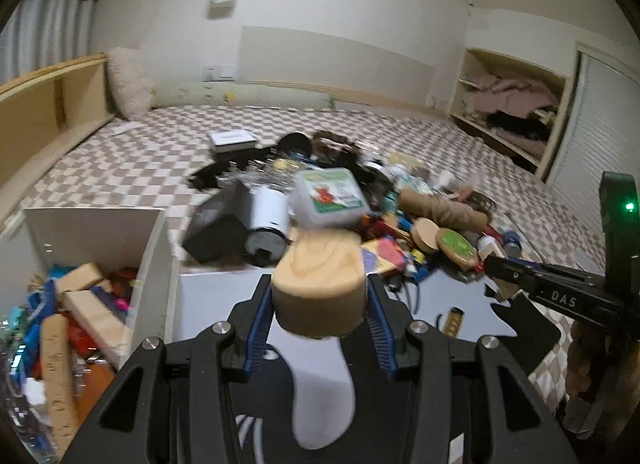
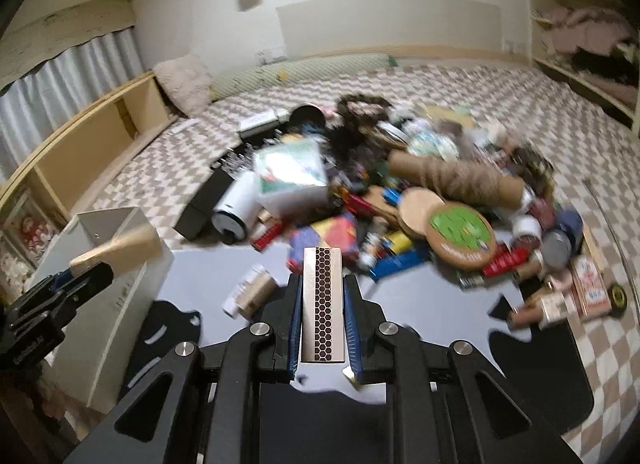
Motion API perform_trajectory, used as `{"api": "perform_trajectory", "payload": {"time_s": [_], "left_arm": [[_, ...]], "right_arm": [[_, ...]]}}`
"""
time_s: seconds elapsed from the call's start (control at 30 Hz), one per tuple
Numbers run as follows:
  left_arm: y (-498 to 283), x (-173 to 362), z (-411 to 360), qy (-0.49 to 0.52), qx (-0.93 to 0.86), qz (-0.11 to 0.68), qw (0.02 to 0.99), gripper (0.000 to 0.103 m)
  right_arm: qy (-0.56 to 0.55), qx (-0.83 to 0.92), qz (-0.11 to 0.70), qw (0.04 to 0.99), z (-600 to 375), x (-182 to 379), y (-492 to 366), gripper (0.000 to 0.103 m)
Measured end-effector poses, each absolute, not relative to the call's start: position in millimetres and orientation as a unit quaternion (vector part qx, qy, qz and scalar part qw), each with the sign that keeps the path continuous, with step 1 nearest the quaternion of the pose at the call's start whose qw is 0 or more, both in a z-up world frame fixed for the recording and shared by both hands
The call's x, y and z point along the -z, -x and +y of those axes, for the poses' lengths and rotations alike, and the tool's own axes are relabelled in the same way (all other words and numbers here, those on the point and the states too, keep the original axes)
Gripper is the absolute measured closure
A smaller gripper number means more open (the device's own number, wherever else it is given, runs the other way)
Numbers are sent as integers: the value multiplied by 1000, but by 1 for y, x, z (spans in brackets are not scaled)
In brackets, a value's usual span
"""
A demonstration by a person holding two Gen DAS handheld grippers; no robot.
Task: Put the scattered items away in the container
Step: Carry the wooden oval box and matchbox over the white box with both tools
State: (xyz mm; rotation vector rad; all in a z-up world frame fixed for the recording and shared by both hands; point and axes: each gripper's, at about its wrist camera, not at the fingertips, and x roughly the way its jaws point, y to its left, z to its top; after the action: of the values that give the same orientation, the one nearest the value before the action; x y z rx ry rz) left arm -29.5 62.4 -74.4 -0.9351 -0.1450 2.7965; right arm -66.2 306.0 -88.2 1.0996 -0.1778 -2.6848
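My left gripper (image 1: 320, 296) is shut on a tan wooden block (image 1: 320, 284) and holds it above the grey mat, just right of the white box (image 1: 156, 264). That box holds several items. My right gripper (image 2: 322, 300) is shut on a matchbox (image 2: 322, 304) with a honeycomb striking strip, held over the grey mat (image 2: 420, 300). The pile of scattered items (image 2: 400, 199) lies beyond both grippers on the checkered bed. The left gripper with its block shows at the left in the right wrist view (image 2: 116, 252), over the white box (image 2: 104, 296).
A white lidded box with a green label (image 1: 330, 197) and a white cylinder (image 1: 268, 219) top the pile's near left. A twine roll (image 2: 456, 179) and round wooden discs (image 2: 460, 234) lie right. A small cardboard tube (image 2: 254, 290) lies on the mat. Wooden shelves line the left.
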Motion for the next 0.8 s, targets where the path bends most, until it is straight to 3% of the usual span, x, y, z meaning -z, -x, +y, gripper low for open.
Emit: {"api": "perform_trajectory", "payload": {"time_s": [0.8], "left_arm": [[-23, 30, -79, 254, -959, -104, -66, 59]], "right_arm": [[-323, 910, 4, 260, 140, 29, 75, 83]]}}
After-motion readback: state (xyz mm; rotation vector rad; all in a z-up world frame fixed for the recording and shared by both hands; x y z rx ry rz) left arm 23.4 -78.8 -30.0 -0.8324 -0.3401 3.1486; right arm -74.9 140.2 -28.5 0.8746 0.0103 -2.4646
